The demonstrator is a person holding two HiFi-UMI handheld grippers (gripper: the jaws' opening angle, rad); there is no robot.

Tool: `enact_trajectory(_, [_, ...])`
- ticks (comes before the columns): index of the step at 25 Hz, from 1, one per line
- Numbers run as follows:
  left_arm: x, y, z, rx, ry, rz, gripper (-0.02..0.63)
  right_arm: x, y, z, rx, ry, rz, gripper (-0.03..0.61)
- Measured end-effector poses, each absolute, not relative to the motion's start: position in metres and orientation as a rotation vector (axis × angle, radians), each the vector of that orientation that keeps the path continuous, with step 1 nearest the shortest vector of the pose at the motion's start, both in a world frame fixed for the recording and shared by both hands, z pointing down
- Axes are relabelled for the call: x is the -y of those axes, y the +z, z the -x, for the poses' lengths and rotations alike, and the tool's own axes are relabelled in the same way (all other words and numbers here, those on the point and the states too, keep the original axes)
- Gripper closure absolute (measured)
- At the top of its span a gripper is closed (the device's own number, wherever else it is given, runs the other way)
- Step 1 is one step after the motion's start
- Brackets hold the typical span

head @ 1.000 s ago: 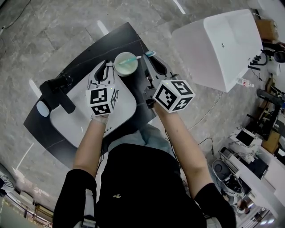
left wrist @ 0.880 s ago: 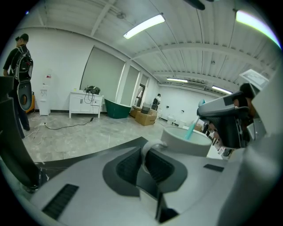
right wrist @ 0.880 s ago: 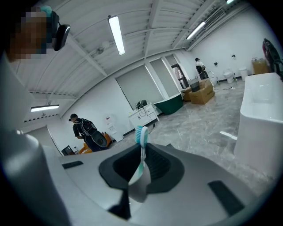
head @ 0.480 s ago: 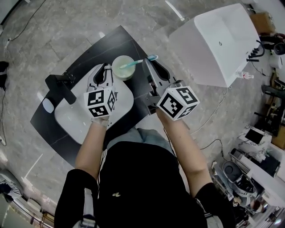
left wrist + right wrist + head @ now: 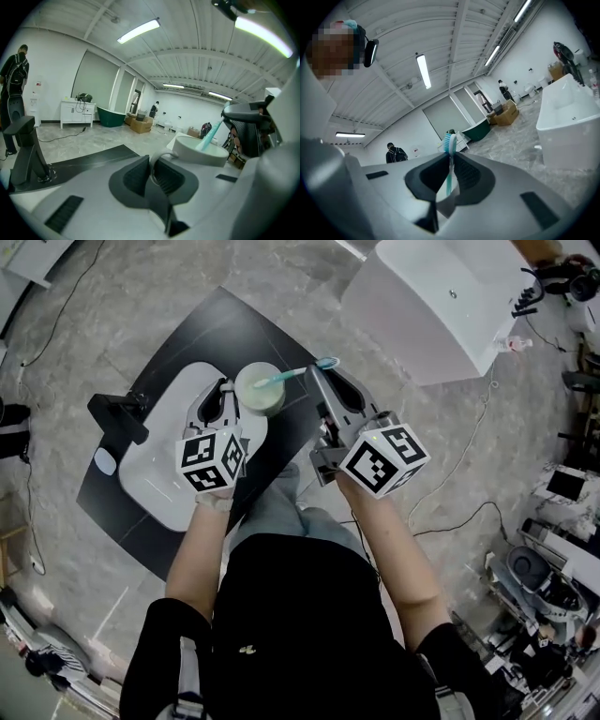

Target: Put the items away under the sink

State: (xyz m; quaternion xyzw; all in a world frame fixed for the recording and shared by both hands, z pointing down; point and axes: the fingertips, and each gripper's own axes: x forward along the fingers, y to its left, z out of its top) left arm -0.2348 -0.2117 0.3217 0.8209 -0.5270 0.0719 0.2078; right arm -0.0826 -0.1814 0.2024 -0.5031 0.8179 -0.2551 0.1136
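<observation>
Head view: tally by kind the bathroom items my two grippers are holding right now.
Cups: 1, the pale cup, its handle clamped in the left gripper.
Toothbrushes: 1, the teal toothbrush, clamped in the right gripper.
Total: 2.

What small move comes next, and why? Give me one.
Probably open the right gripper and leave the toothbrush in the cup. Its lower end sits inside the cup, which the left gripper holds by the handle. That would free one hand.
</observation>
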Motion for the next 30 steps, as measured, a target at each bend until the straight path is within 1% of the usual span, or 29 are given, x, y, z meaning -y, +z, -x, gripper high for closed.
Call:
enact_trajectory(19, [0.056, 0.321, 0.112, 1.002, 0.389, -2.618, 0.571, -0.031, 0.21, -0.025, -1.967, -0.652, 1.781, 0.529])
enact_trajectory(30, [0.034, 0.312, 0.055, 0.707, 0.481, -2.744, 0.571, -0.085, 0.21, -0.067, -1.687, -0.638, 1.927, 0.529])
